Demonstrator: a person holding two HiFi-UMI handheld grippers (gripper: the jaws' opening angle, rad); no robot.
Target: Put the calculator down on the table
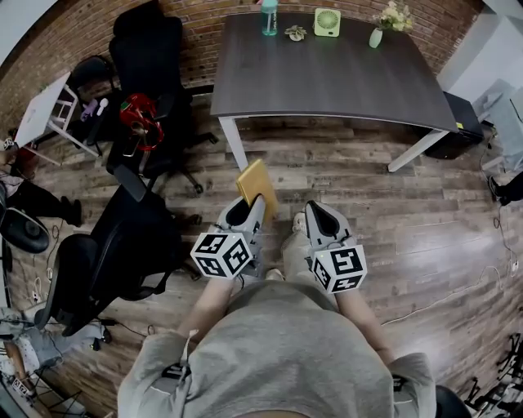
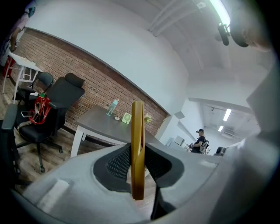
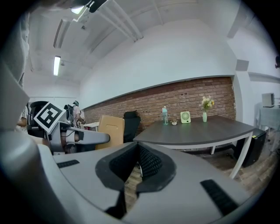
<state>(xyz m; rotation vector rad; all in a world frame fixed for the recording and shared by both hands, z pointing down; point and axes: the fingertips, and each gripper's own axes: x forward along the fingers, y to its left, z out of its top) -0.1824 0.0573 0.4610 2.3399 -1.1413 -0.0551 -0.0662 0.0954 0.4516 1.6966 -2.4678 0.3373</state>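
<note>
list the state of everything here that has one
calculator, held on edge, in the air
left claw, shut on calculator
right claw, shut, empty
table, calculator not on it yet
bottle, upright
fan, upright
vase, upright, holds flowers

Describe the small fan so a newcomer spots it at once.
Find the dark grey table against the brick wall. In the row of small things along its far edge, the fan stands between the teal bottle and the flower vase. It alone is square: pale green, round grille.
</note>
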